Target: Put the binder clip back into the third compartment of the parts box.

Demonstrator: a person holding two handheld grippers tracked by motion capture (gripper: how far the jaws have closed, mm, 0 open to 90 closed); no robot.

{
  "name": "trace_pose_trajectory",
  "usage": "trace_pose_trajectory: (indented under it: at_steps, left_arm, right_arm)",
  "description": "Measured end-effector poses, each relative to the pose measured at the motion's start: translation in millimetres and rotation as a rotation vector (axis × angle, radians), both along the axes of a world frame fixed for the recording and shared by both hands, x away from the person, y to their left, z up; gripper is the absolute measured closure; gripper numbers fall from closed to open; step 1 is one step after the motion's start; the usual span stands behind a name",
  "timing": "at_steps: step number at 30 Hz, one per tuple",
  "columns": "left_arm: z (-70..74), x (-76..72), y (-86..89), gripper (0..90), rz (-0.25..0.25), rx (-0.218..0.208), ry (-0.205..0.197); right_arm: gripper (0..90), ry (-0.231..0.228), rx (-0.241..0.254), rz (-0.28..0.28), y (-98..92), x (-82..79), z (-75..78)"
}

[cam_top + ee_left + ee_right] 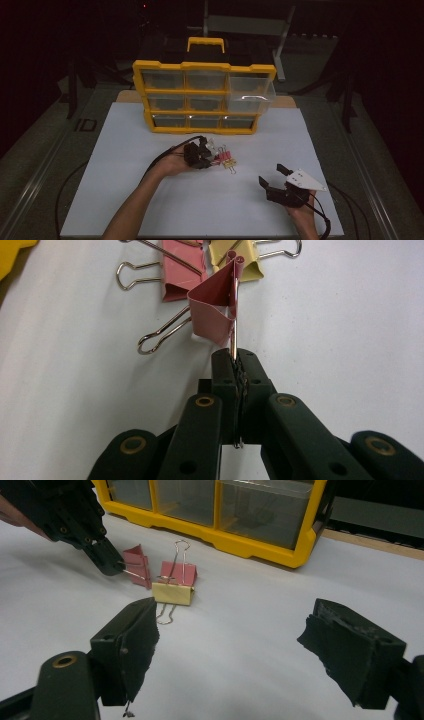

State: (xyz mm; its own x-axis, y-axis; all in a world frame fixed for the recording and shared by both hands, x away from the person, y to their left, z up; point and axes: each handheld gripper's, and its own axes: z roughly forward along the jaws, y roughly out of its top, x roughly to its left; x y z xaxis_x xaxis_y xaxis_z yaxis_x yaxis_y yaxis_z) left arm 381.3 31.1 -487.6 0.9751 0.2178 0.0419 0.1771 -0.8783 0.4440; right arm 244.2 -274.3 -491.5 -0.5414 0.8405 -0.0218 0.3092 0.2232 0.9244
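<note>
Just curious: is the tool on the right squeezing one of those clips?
No, the right tool stands wide open over bare white table, apart from the clips.

White table (150,200), binder clips (226,159), yellow organizer (200,129)

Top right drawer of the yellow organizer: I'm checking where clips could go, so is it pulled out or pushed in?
Pulled out. The clear top right drawer juts past the yellow organizer frame, unlike its neighbours.

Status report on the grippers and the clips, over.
Left gripper shut on pink clip by its wire handle. Right gripper open, idle. Two more clips beside it; nothing blocking.
</note>
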Motion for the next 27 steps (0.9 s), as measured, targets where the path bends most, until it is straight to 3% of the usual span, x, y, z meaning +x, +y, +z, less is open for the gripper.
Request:
trace_pose_trajectory:
  at_steps: [16,27]
  left_arm:
    - [5.1,-3.4,4.1,89.2,0.003,-0.022,-0.012]
    - [16.2,-4.9,11.3,89.3,0.028,-0.071,-0.018]
  right_arm:
    - [19.4,0.000,-0.004,0.001,0.6,0.0,-0.3]
    - [19.3,-0.010,-0.007,-0.008,0.0,-0.6,0.0]
